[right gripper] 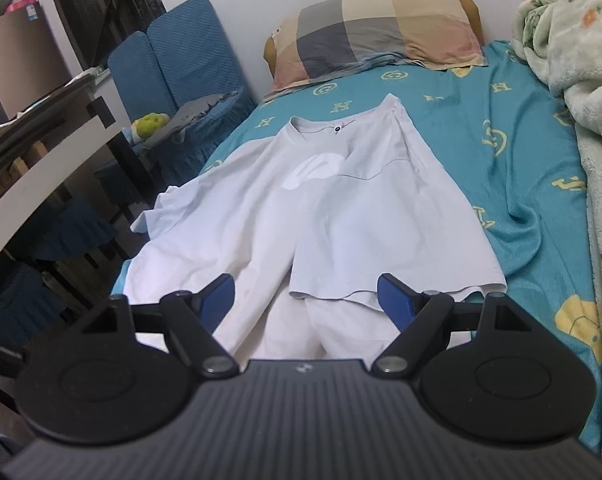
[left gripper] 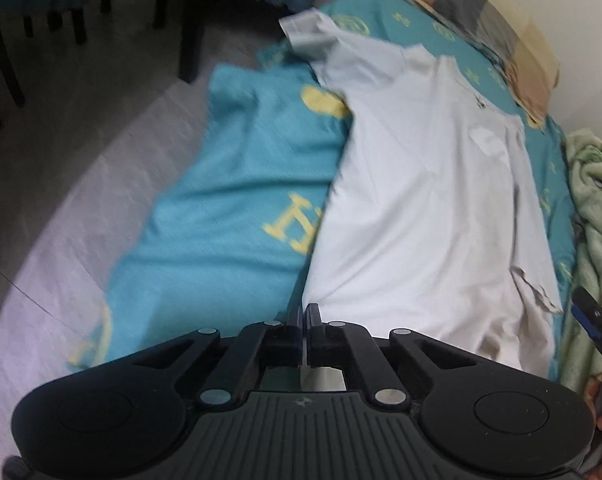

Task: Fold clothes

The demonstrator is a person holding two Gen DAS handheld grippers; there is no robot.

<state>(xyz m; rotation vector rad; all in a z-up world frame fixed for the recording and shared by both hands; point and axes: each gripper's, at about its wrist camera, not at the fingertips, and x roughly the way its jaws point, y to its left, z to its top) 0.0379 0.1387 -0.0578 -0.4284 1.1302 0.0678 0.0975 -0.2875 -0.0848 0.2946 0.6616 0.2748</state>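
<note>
The white T-shirt lies front-up on the teal bedsheet, collar toward the checked pillow, its right side already doubled over onto the chest while the left sleeve spills over the bed's edge toward the floor. The left gripper has its jaws pressed together at the shirt's lower left hem corner; it looks clamped on that edge, though how much cloth it really has I can't make out, since the fingers hide the bite. That is the worry: if only a thin lip of fabric is caught, lifting it across could let the hem slip free and the side drop in a crumpled heap, and the dangling sleeve might drag off the mattress or fold under itself (the picture from that side is smeared, so the hand seems to be on the move). The right gripper hovers with its blue pads spread wide just above the bottom hem, gripping nothing, tilted gently downward, whereas the left one points much more steeply at the bed. A green blanket bunched along the wall side leaves little room for a wide swing.
</note>
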